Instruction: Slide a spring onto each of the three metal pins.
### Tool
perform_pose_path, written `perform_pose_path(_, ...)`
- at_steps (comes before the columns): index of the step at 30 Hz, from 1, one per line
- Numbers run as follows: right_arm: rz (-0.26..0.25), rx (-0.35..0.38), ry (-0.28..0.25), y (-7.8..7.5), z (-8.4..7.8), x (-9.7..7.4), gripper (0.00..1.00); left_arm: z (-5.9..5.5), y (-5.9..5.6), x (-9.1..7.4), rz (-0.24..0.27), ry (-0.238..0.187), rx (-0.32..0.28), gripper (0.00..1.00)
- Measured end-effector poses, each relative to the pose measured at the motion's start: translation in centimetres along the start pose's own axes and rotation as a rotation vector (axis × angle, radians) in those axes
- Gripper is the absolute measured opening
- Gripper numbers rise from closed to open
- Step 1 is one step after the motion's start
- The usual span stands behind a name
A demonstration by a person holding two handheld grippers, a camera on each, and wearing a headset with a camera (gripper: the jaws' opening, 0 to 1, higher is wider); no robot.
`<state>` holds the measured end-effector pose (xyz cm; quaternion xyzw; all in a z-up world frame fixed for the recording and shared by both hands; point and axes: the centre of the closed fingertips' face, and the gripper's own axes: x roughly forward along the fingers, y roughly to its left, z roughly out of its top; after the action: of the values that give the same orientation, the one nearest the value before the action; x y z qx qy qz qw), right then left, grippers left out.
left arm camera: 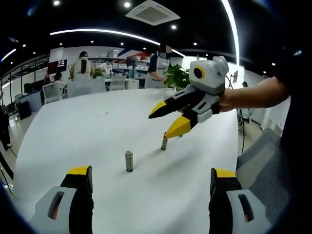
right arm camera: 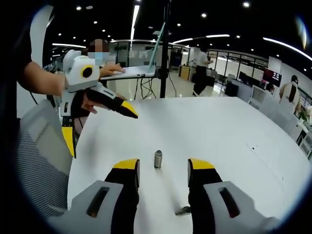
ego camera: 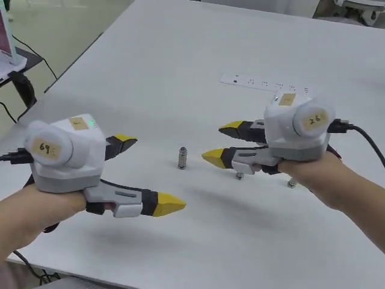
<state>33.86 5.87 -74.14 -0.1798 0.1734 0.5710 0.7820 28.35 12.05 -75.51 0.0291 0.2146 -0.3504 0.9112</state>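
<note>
The left gripper is hovering left of the spring-wrapped pin, jaws spread wide and empty. The pin is standing upright on the white table. Just right of it, the right gripper is hanging, jaws parted and empty, above a second pin.

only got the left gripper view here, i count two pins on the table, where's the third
observer: the head view shows a third pin on the table, right by the hand holding the right gripper.
operator: ok, is the right gripper lined up on anything
observer: yes, in the right gripper view a pin wearing a spring stands upright straight ahead, in line with the gap between its open jaws and beyond their tips.
</note>
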Motion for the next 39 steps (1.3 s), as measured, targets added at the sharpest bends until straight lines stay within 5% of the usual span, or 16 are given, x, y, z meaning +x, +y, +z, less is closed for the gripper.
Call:
perform_pose_path(10,-0.02,0.041,-0.022,1.0,-1.3,-2.8,0.59,0.5,-0.3,0.5,-0.008,-0.01,0.005,0.98)
perform_pose_path(21,-0.055,0.092,-0.028,2.1,-4.5,-6.0,0.8,0.4,-0.7,0.4,-0.007,-0.018,-0.006,0.98)
perform_pose_path(26,-0.063,0.096,-0.004,2.7,-6.4,-7.2,0.85,0.5,-1.0,0.5,-0.01,-0.026,-0.01,0.98)
perform_pose_path(31,-0.122,0.191,-0.051,1.9,-7.2,-9.0,0.88,0.4,-1.6,0.5,-0.025,-0.022,-0.004,0.98)
perform_pose_path(39,-0.186,0.243,-0.064,1.0,-8.8,-11.9,0.89,0.0,-1.8,0.0,-0.029,-0.019,-0.01,0.98)
